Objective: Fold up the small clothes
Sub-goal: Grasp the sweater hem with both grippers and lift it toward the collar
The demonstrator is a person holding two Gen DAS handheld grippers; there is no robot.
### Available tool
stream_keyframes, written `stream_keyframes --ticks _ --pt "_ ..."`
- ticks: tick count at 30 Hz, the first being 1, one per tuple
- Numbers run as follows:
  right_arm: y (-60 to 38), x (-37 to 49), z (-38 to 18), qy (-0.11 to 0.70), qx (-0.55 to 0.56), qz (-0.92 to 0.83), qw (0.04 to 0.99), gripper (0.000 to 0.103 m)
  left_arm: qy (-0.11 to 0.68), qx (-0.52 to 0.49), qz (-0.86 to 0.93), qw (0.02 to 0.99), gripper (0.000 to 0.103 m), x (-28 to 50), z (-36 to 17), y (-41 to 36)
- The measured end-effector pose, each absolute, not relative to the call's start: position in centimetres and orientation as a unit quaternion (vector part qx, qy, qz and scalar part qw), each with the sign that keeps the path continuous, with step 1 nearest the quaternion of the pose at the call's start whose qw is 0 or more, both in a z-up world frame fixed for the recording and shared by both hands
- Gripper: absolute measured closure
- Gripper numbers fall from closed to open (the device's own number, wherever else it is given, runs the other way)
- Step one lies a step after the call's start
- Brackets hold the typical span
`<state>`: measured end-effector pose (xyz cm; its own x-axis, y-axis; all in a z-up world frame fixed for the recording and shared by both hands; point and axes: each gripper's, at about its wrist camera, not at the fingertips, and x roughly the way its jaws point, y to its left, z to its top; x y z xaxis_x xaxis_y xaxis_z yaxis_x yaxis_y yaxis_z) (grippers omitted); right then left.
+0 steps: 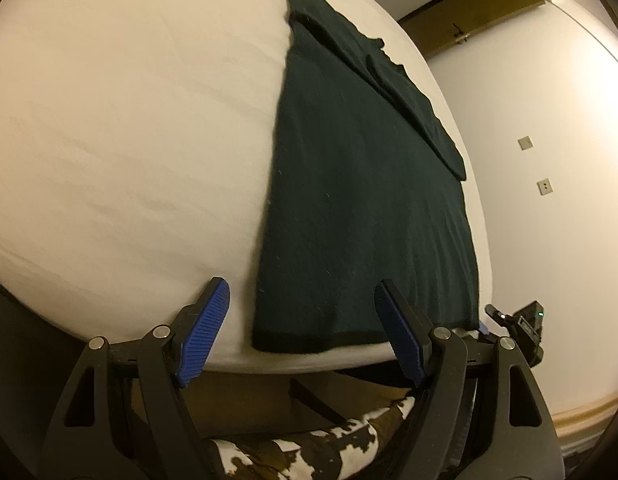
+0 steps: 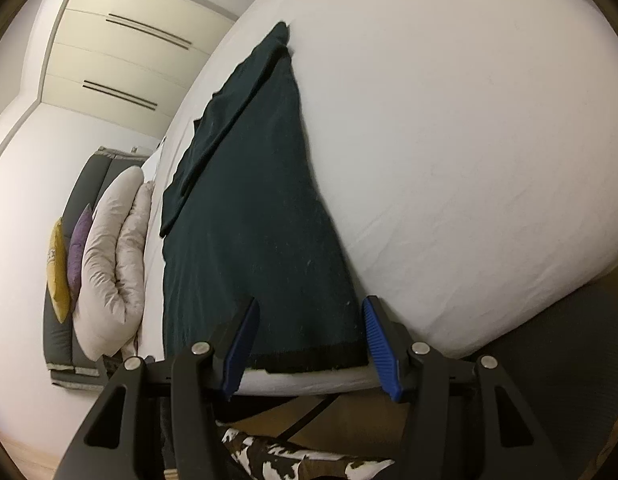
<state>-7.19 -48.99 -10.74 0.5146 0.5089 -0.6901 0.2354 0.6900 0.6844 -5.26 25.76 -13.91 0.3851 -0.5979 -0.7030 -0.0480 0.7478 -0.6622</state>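
A dark green garment (image 1: 349, 180) lies flat on the white bed (image 1: 129, 120), with a sleeve folded over its far side and its black hem (image 1: 321, 342) at the near edge. My left gripper (image 1: 301, 286) hovers open over the hem's left corner, one blue pad on bare sheet and the other above the cloth. In the right wrist view the same garment (image 2: 249, 220) runs away from me across the bed (image 2: 449, 140). My right gripper (image 2: 312, 303) stands open astride the hem's right corner (image 2: 309, 356), with flat cloth between its pads.
Pale pillows (image 2: 109, 260) with a yellow cushion (image 2: 57, 272) and a purple cushion (image 2: 78, 248) lean at the bed's head. A wardrobe (image 2: 121, 40) stands behind them. A wooden door (image 1: 469, 12) and wall sockets (image 1: 525, 142) lie past the bed. Brown-and-white patterned cloth (image 1: 329, 440) is below.
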Motion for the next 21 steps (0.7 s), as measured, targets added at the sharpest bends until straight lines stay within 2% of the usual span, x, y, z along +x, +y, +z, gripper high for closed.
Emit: stream_keyframes --ticks 1,3,5,6,9,11,14,21 --pt "-48.9 -7.2 -10.9 0.489 0.385 0.092 0.777 0.046 0.528 -0.307 -0.181 0.771 0.03 -5.1 -14.0 25.5" --pt "-48.9 -7.2 -10.9 0.492 0.386 0.097 0.775 0.047 0.535 -0.299 -0.185 0.768 0.043 -4.8 -14.1 25.0" --pt "-49.0 -7.3 -11.0 0.494 0.389 0.1 0.771 0.047 0.544 -0.294 -0.185 0.764 0.066 -4.6 -14.4 24.5" --pt "-49.2 -7.3 -11.0 0.495 0.392 0.101 0.769 0.047 0.547 -0.296 -0.187 0.761 0.071 -4.4 -14.7 24.4" --pt "-49.5 -7.4 -11.1 0.501 0.395 0.102 0.763 0.047 0.547 -0.306 -0.191 0.755 0.076 -4.1 -15.1 24.2" --pt "-49.6 -7.4 -11.1 0.502 0.397 0.104 0.761 0.048 0.548 -0.307 -0.194 0.754 0.085 -3.9 -15.3 24.1" --pt "-49.7 -7.4 -11.2 0.506 0.395 0.105 0.76 0.052 0.547 -0.313 -0.196 0.751 0.09 -3.9 -15.5 24.0" --pt "-51.1 -7.4 -10.7 0.5 0.398 0.091 0.764 0.053 0.543 -0.321 -0.198 0.751 0.093 -4.3 -15.7 24.2"
